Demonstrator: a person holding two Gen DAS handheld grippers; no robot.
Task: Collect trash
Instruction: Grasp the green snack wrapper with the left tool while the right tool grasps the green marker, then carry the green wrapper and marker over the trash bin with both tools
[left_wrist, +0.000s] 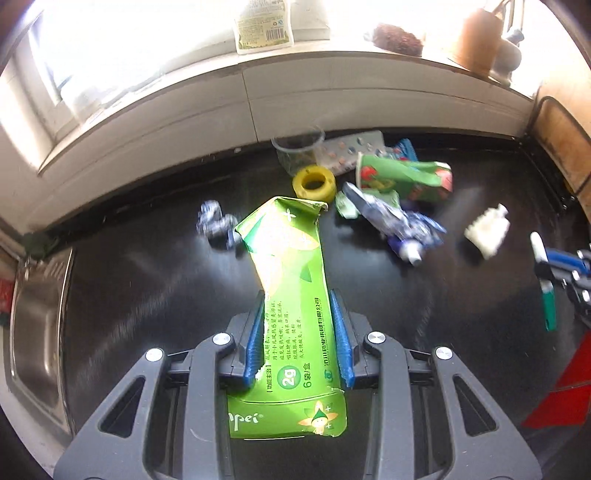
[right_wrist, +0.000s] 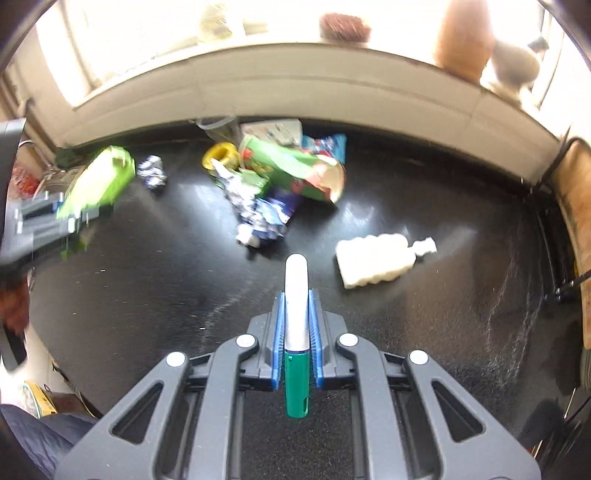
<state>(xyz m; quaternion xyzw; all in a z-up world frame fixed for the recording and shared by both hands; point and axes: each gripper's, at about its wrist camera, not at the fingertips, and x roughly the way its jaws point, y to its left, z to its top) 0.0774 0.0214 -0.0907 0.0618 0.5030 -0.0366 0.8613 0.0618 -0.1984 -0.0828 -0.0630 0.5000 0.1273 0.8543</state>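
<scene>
1. A flattened green box (left_wrist: 291, 295) is being held in the left gripper (left_wrist: 300, 332); jaws closed on its long sides, the torn end sticking out ahead, clear of the counter (left_wrist: 129, 302).
2. A white-and-green pen (right_wrist: 296, 332) is being held in the right gripper (right_wrist: 296, 332); jaws narrow, clamped along the barrel, the white end pointing forward.
3. Judgement: both items are being carried off toward a bin, which is not being shown in either view.
4. Advice for the carry: the box is being gripped only by its edges and is crumpled, so a steady squeeze and a slow swing are being advised; the pen is smooth and could slide lengthwise if tipped steeply.
5. Trash still lying on the counter: a foil ball (left_wrist: 216, 223), a yellow ring (left_wrist: 314, 182), a crushed paper cup (left_wrist: 404, 177), a blue wrapper (left_wrist: 391, 221), a blister pack (left_wrist: 351, 149), a clear cup (left_wrist: 299, 147), a white bottle (right_wrist: 380, 258) on its side, apart from the heap.
6. Surface: black, glossy, scuffed. A steel sink (left_wrist: 37, 325) is being seen at the left edge; a bright windowsill (left_wrist: 332, 70) with a bottle and jars is running behind.
</scene>
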